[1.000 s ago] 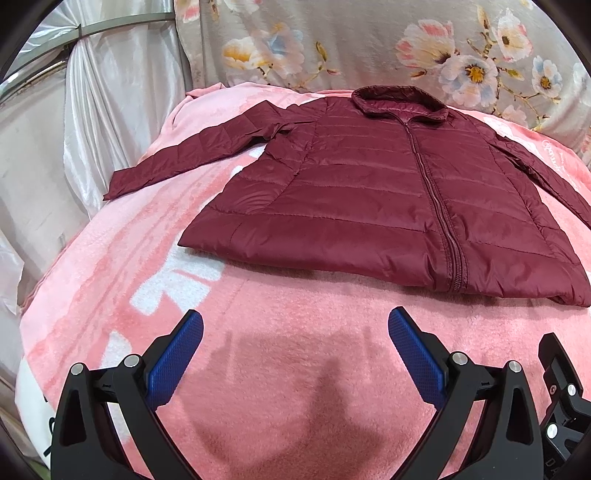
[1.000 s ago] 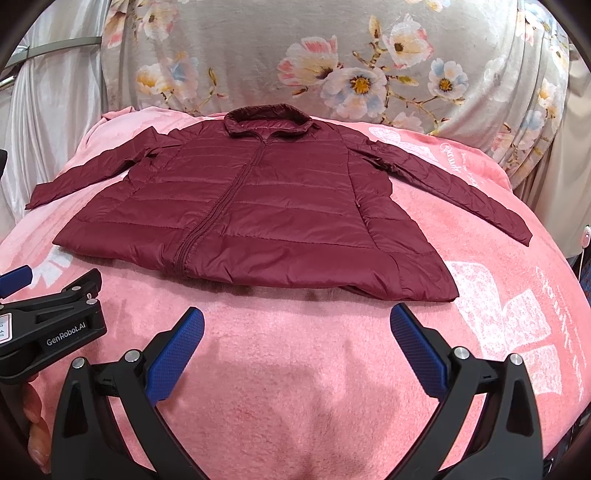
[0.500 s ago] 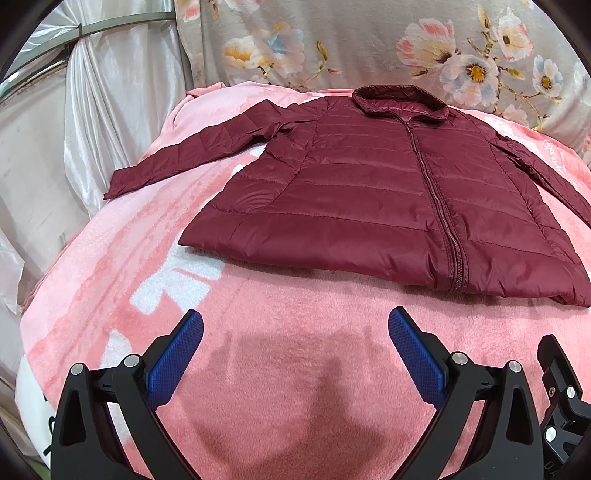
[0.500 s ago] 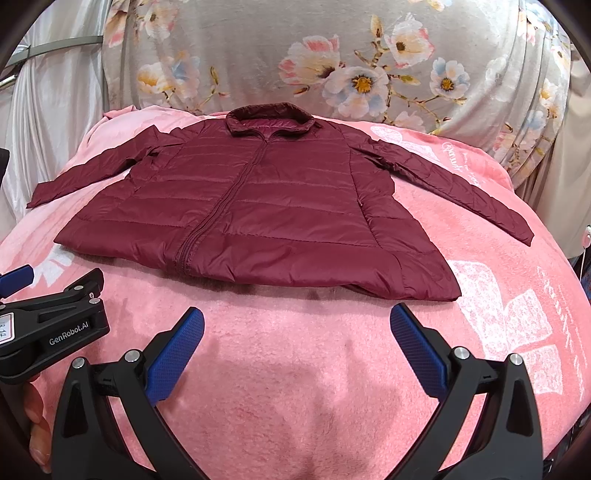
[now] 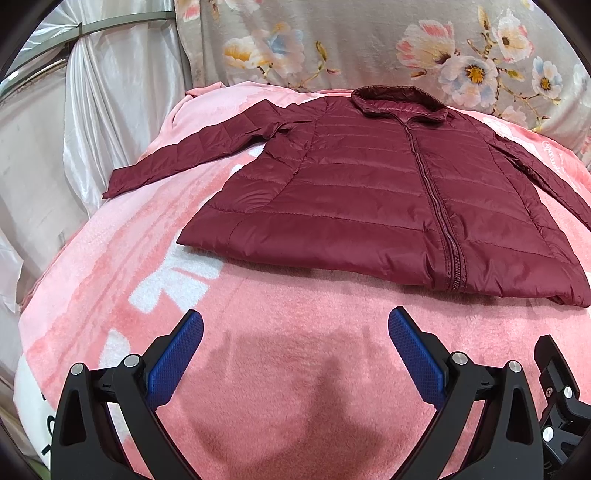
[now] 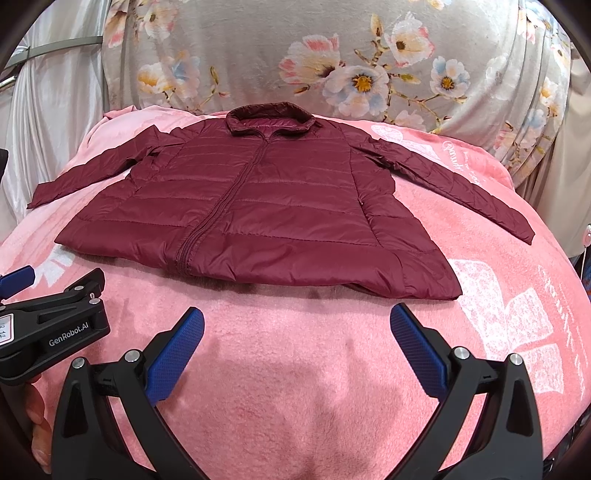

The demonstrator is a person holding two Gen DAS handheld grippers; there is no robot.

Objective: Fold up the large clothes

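A pink fleece blanket point(image 5: 295, 369) covered the whole surface, plush and softly rumpled, with white printed patches point(image 5: 177, 280) showing at the left side and more white lettering and blocky motifs point(image 6: 517, 332) running down the right. Behind it hung a grey floral cloth point(image 6: 295, 55), draped in loose folds, its pink, white and pale blue blossoms with yellow centres point(image 6: 360, 81) spread across the back. Off to the left, a shiny white satin curtain point(image 5: 110, 92) fell in long pleats, and a thin metal rail point(image 5: 122, 26) curved across the top of it. The same rail point(image 6: 59, 46) showed in the right wrist view too.
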